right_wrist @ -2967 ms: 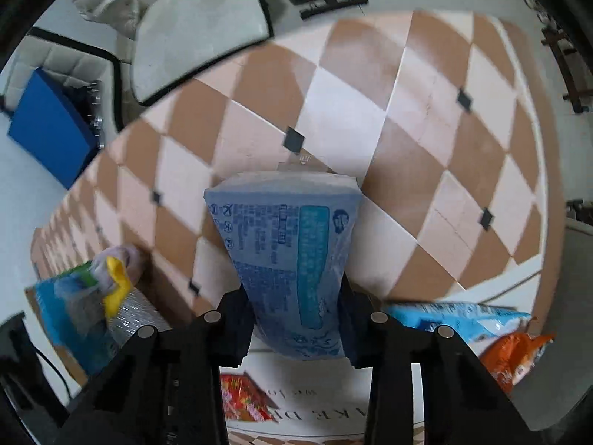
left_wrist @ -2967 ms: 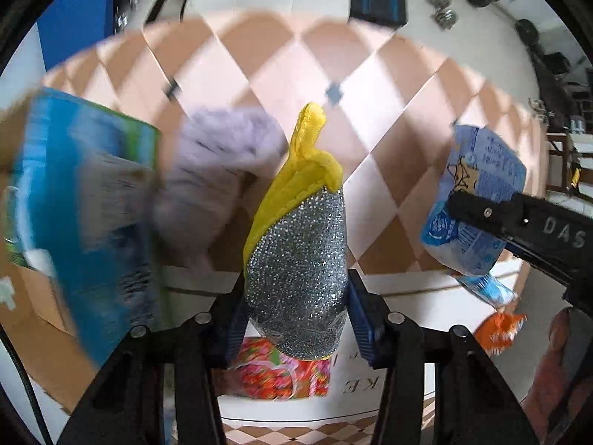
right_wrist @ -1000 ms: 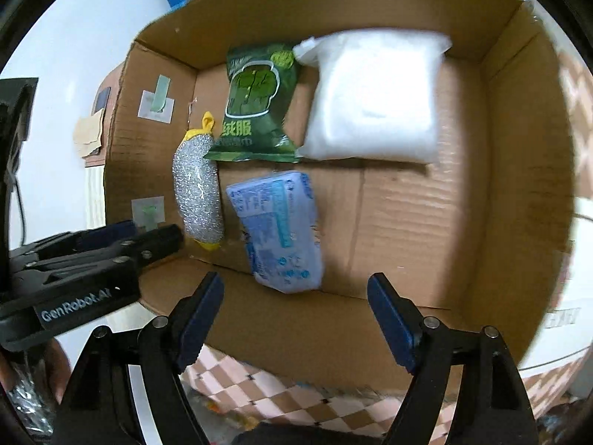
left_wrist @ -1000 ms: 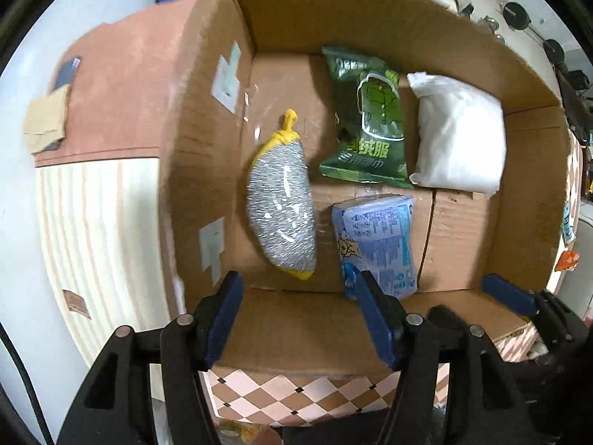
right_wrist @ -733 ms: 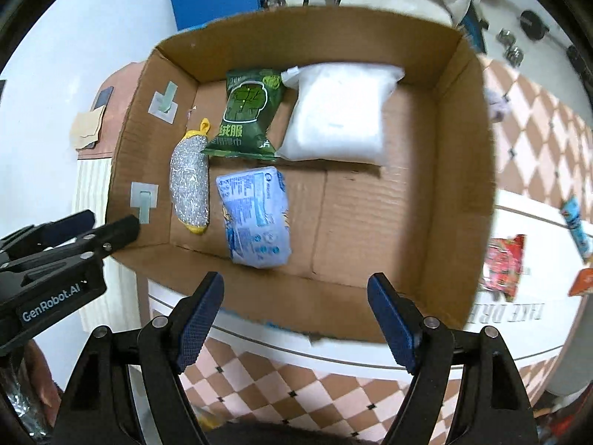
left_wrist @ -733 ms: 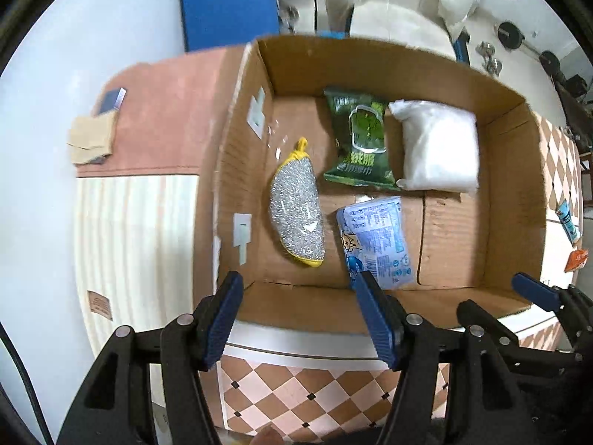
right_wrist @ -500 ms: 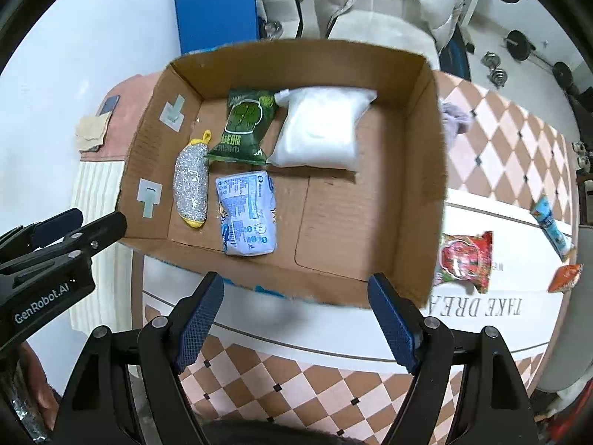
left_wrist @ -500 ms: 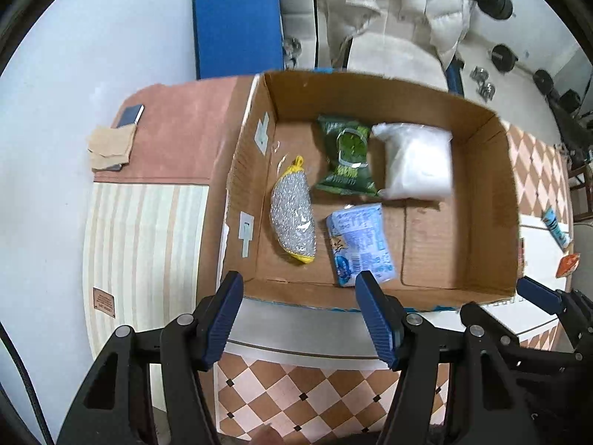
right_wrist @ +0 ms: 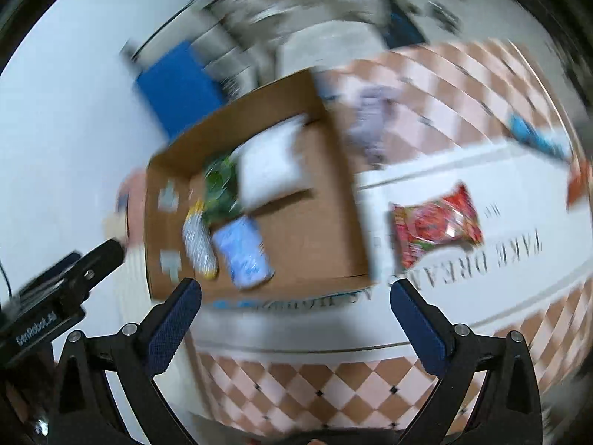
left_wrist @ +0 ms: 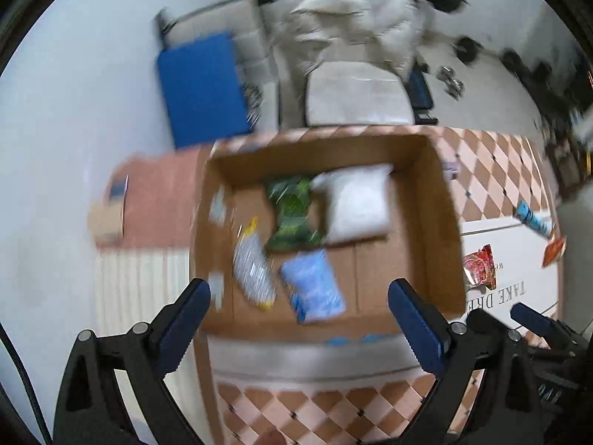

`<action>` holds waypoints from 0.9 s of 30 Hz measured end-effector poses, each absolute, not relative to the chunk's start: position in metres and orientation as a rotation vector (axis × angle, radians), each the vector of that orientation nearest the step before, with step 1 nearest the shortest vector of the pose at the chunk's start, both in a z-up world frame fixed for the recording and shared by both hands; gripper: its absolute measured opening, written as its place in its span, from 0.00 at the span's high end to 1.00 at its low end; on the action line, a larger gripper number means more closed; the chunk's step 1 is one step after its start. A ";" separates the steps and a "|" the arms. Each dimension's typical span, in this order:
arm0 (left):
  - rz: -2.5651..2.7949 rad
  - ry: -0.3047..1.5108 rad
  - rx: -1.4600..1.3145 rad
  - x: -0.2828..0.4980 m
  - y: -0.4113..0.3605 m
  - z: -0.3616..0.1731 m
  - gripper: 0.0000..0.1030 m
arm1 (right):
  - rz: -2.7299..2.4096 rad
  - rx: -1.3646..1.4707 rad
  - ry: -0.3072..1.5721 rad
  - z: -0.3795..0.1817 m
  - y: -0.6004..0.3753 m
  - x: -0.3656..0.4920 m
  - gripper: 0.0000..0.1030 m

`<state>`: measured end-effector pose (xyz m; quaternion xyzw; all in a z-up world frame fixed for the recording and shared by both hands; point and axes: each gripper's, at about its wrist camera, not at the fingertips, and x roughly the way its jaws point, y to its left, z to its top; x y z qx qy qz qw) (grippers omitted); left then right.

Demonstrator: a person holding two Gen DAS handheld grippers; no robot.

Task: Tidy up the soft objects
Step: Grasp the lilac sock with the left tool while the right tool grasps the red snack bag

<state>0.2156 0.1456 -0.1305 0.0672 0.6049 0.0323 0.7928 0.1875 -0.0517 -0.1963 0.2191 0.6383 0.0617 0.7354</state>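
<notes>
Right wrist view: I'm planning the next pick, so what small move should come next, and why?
Probably swing the right gripper, fingers open and empty, toward the red snack packet, which lies outside the cardboard box while four soft items already sit inside.

Brown corrugated cardboard box point(left_wrist: 441, 222) holds silver mesh scrubber w/ yellow trim point(left_wrist: 254, 267), green printed snack bag point(left_wrist: 292, 215), plain white pillow-like pack point(left_wrist: 357, 204), light-blue printed wipes pack point(left_wrist: 315, 285), all just ahead of the tongs' blue pads point(left_wrist: 185, 313). Right of the tongs: red patterned snack packet point(right_wrist: 435, 224) on a white mat w/ dark lettering point(right_wrist: 500, 289). Peach-and-white diamond-check tablecloth point(right_wrist: 333, 389) underneath.
</notes>
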 end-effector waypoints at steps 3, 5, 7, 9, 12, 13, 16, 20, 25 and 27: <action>-0.010 1.282 0.333 0.253 0.084 -0.132 0.04 | 0.012 0.683 1.420 -0.224 -0.107 0.191 0.00; -0.061 1.290 0.459 0.279 0.043 -0.143 0.04 | -0.061 0.785 1.440 -0.249 -0.136 0.193 0.00; -0.125 1.319 0.577 0.307 0.002 -0.164 0.04 | -0.122 0.865 1.459 -0.274 -0.158 0.195 0.00; -0.153 1.356 0.676 0.328 -0.029 -0.189 0.04 | -0.172 0.952 1.483 -0.301 -0.174 0.196 0.00; -0.189 1.433 0.808 0.358 -0.070 -0.239 0.04 | -0.221 1.050 1.511 -0.332 -0.187 0.199 0.00; -0.201 1.461 0.833 0.364 -0.079 -0.253 0.05 | -0.230 1.078 1.519 -0.340 -0.189 0.200 0.00; -0.198 1.524 0.908 0.381 -0.097 -0.295 0.06 | -0.271 1.150 1.544 -0.364 -0.196 0.204 0.00; -0.218 1.612 0.970 0.392 -0.111 -0.342 0.06 | -0.310 1.221 1.570 -0.387 -0.198 0.203 0.00; -0.205 1.644 1.096 0.395 -0.117 -0.386 0.06 | -0.345 1.253 1.609 -0.410 -0.194 0.209 0.00; -0.202 1.671 1.118 0.395 -0.116 -0.398 0.06 | -0.357 1.265 1.625 -0.417 -0.192 0.209 0.00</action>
